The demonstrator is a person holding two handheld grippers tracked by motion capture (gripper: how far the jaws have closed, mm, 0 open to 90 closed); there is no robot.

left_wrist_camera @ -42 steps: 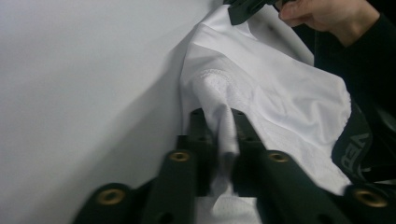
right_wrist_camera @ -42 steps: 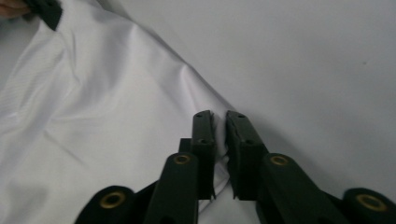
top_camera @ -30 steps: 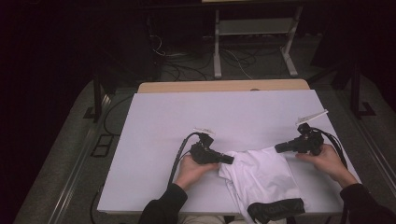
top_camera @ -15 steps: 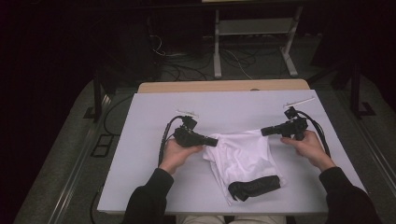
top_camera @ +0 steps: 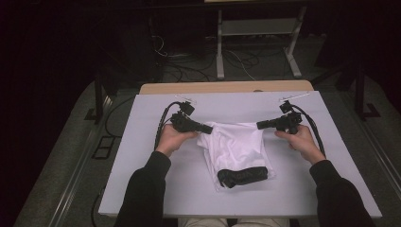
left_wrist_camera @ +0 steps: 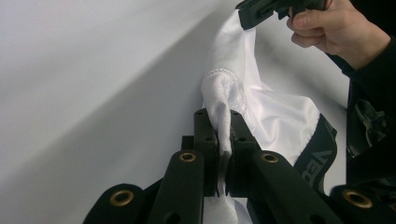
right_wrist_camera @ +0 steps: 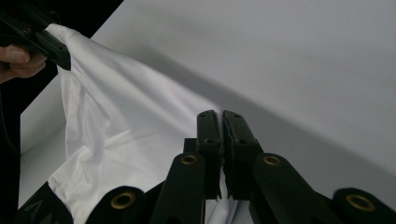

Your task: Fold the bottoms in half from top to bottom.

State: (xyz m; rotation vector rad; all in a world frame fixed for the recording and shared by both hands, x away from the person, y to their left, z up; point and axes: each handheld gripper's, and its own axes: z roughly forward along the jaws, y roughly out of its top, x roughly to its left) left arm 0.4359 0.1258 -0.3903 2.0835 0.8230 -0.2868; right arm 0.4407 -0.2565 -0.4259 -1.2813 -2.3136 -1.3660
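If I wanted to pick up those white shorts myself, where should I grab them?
Probably by the two far corners of the white shorts, one from each side, as the left tool and right tool do now. Those edges are thin enough to pinch flat, and the cloth then hangs open between them, while the black waistband trails on the table.

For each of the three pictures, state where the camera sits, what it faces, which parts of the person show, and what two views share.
High view: above the person's side, facing forward and down on the table; forearms, both hands show.
Left gripper view: on the left hand-held gripper, facing the white garment; the other hand shows.
Right gripper view: on the right hand-held gripper, facing the garment; fingers show.
Shared: both gripper views show the garment stretched between clamped jaws.
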